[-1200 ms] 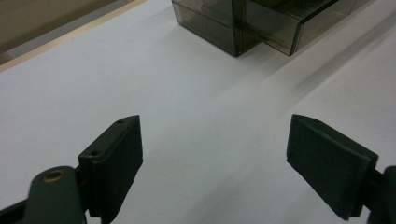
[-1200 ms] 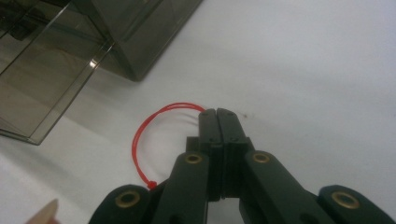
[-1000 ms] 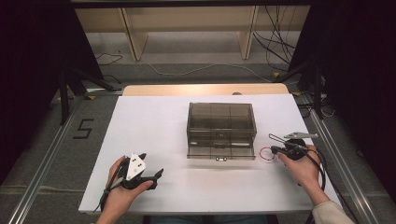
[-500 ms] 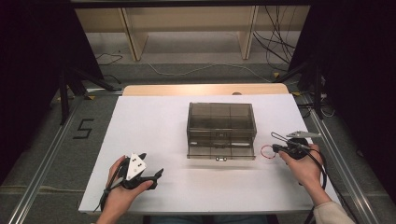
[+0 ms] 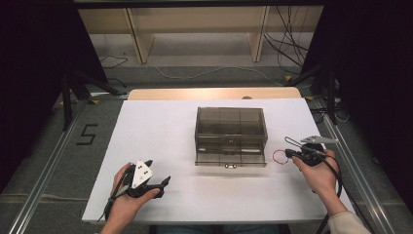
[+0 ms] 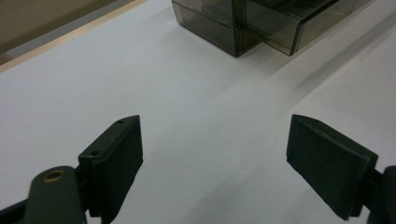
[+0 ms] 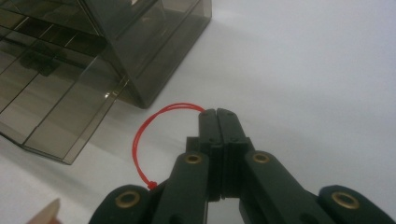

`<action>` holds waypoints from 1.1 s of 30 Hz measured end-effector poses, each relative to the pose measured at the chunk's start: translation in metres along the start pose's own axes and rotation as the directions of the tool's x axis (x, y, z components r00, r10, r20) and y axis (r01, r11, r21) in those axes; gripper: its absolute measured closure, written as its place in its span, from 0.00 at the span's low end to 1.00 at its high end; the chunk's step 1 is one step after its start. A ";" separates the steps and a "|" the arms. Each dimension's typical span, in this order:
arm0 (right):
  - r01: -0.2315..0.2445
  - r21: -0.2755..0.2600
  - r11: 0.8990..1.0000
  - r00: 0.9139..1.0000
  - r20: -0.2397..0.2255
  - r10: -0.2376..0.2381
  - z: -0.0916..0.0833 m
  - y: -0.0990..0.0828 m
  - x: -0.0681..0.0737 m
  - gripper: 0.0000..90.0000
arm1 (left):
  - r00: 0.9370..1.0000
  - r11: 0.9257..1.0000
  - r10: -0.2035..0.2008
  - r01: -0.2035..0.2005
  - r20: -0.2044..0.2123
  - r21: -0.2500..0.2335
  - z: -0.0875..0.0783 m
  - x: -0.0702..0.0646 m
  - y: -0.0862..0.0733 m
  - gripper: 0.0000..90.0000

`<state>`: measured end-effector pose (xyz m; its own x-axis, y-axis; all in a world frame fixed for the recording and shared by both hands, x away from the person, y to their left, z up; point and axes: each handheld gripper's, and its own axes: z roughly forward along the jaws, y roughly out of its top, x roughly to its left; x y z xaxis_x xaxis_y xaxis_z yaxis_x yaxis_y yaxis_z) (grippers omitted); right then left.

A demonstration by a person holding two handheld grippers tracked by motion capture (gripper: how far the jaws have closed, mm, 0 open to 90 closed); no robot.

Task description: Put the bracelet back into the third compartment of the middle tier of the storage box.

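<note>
Between the right gripper's (image 7: 218, 114) clamped jaws sits the red loop (image 7: 140, 135), beside the box (image 7: 84, 70).

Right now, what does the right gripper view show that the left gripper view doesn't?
Right gripper view: the right tongs shut on a red string loop that arcs out to their left above the white table, and the smoky box's divided compartments beside it.

Left gripper view: the left tongs wide open with bare white table between the jaws, plus the table's wooden far edge.

Both: the white tabletop and a corner of the same smoky transparent box.
</note>
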<state>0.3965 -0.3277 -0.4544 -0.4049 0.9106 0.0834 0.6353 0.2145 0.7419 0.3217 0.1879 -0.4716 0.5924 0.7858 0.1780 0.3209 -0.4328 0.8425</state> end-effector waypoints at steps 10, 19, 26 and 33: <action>0.006 -0.025 1.000 1.000 0.000 -0.006 -0.006 0.004 0.003 1.00 | 1.000 1.000 0.004 -0.004 0.003 0.003 0.000 0.000 0.000 0.20; 0.008 -0.037 0.999 1.000 -0.001 -0.008 -0.009 0.006 0.004 1.00 | 1.000 1.000 0.005 -0.005 0.002 0.004 0.000 0.000 0.000 0.20; 0.005 -0.044 0.999 1.000 -0.003 -0.005 -0.012 0.008 0.004 1.00 | 1.000 1.000 0.005 -0.005 0.001 0.003 0.000 0.000 0.000 0.20; 0.004 -0.053 0.999 1.000 0.000 -0.004 -0.015 0.010 0.005 1.00 | 1.000 1.000 0.004 -0.004 0.001 0.004 0.000 0.000 0.000 0.20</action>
<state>0.3911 -0.3266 -0.4373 -0.4076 0.9096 0.0803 0.5979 0.1994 0.7764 0.3219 0.1880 -0.4715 0.5941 0.7837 0.1813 0.3212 -0.4378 0.8398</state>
